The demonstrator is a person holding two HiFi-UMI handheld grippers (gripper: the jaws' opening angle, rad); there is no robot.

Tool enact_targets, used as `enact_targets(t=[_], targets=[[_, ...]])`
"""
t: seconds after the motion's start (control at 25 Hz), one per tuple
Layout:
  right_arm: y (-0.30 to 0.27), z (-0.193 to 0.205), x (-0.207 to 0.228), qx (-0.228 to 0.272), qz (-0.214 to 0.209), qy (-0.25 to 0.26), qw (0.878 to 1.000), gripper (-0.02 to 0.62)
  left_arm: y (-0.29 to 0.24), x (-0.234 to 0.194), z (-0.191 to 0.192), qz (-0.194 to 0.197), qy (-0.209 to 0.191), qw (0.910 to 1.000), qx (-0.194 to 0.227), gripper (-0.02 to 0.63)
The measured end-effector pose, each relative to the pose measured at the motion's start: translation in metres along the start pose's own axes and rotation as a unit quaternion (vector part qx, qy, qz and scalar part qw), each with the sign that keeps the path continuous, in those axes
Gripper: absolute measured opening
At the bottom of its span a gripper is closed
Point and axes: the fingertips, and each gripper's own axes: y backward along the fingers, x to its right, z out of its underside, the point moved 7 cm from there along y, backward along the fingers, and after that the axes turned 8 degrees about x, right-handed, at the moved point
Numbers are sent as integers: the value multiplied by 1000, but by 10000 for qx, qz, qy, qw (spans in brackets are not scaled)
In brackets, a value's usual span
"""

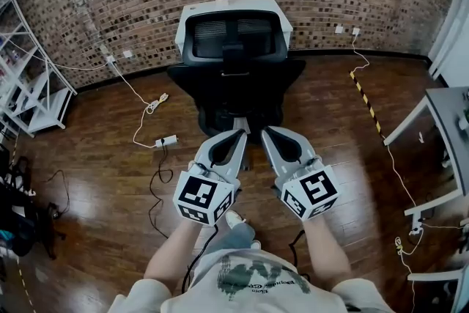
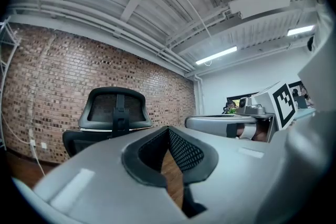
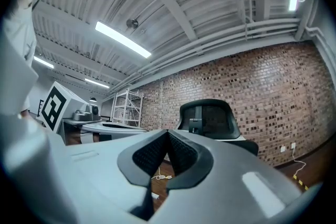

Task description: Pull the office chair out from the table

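Observation:
A black office chair [image 1: 234, 62] with a mesh back stands pushed in at a small white table [image 1: 187, 20] by the brick wall. Both grippers point level at the chair's back from a short distance and touch nothing. My left gripper [image 1: 239, 133] is shut with nothing between its jaws. My right gripper [image 1: 267, 131] is beside it, also shut and empty. In the left gripper view the chair [image 2: 115, 113] sits ahead and to the left of the closed jaw tips [image 2: 168, 128]. In the right gripper view the chair [image 3: 210, 119] is ahead and slightly right of the closed tips [image 3: 168, 132].
A white shelf rack [image 1: 33, 80] stands at the left. Cables and a power strip [image 1: 167, 141] lie on the wooden floor left of the chair. A yellow-black strip [image 1: 365, 95] runs across the floor at the right. A grey desk [image 1: 448, 121] stands at the right edge.

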Motion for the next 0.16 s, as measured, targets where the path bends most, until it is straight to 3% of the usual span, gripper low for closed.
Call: enact_targets(t=[0.16], targets=[[1,1,2,-33,-29,-8,10000,0,-2,1,1,-20,31,10000,-20,15]])
